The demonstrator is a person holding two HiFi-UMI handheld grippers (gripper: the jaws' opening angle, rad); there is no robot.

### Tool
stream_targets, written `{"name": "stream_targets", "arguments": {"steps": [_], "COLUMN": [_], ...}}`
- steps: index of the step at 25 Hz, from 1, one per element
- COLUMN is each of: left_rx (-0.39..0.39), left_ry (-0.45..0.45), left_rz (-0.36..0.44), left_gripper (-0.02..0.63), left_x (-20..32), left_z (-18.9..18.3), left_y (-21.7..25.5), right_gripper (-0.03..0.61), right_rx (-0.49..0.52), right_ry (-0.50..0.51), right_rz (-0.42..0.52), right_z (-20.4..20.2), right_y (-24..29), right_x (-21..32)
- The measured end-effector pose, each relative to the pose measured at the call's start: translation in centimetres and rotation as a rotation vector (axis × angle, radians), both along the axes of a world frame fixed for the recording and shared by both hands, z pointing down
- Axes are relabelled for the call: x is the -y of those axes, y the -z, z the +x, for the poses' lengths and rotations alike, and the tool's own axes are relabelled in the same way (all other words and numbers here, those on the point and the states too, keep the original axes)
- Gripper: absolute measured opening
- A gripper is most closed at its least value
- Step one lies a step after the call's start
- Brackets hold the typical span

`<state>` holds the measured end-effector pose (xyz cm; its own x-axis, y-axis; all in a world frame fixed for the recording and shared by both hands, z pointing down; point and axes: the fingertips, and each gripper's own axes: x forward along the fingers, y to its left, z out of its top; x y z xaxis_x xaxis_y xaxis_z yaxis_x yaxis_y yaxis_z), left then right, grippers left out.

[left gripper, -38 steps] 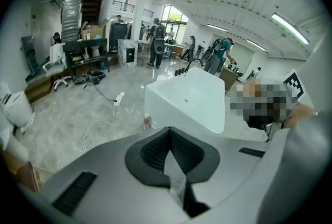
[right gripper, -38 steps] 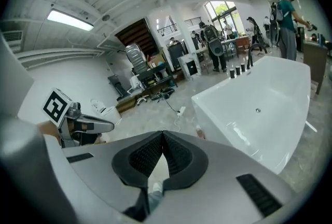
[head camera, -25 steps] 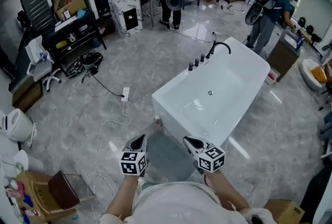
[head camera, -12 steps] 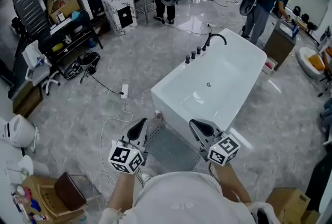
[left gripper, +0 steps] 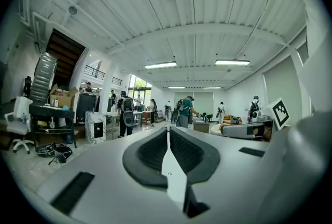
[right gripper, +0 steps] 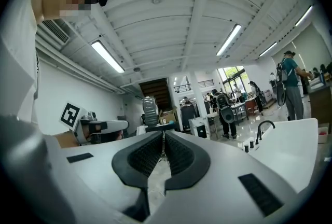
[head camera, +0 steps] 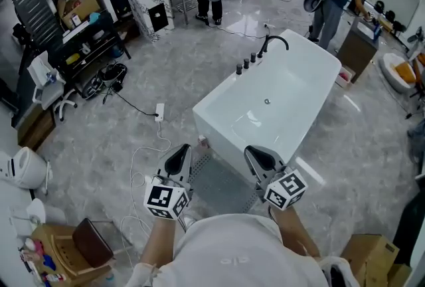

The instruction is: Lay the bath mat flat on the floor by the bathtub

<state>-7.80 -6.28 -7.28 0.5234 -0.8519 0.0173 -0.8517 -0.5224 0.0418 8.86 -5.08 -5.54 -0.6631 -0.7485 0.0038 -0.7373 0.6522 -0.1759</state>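
Bath mat (head camera: 222,187) lies flat on the floor (head camera: 133,119) beside the bathtub (head camera: 279,99) below your left gripper (head camera: 179,156) and right gripper (head camera: 257,156), fingers (left gripper: 148,154) clenched on nothing; likely limp and light, pinch its corners.

Steep head view over bathtub (head camera: 292,90)

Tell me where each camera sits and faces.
Head view: on the person's head, steeply down at the bath mat beside the bathtub; both forearms, left gripper and right gripper show.
Left gripper view: on that gripper, level along its shut fingers across the room; right gripper at right.
Right gripper view: on that gripper, level along its shut fingers; left gripper at left, bathtub at right.
Shared: head and right gripper views both show the bathtub.
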Motion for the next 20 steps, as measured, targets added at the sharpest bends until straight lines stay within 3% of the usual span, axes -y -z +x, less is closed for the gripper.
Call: {"name": "stream_targets", "arguments": {"steps": [20], "left_rx": [0.014], "left_ry": [-0.001], "left_rz": [0.011], "left_gripper": [0.017], "left_x": [-1.7], "left_z": [0.6], "left_y": [-0.6], "right_gripper": [0.026], "right_rx": [-0.033], "right_ry": [-0.026], "right_rz": [-0.003], "right_z": [1.6], "right_y": [-0.7], "right_x": [-1.0]}}
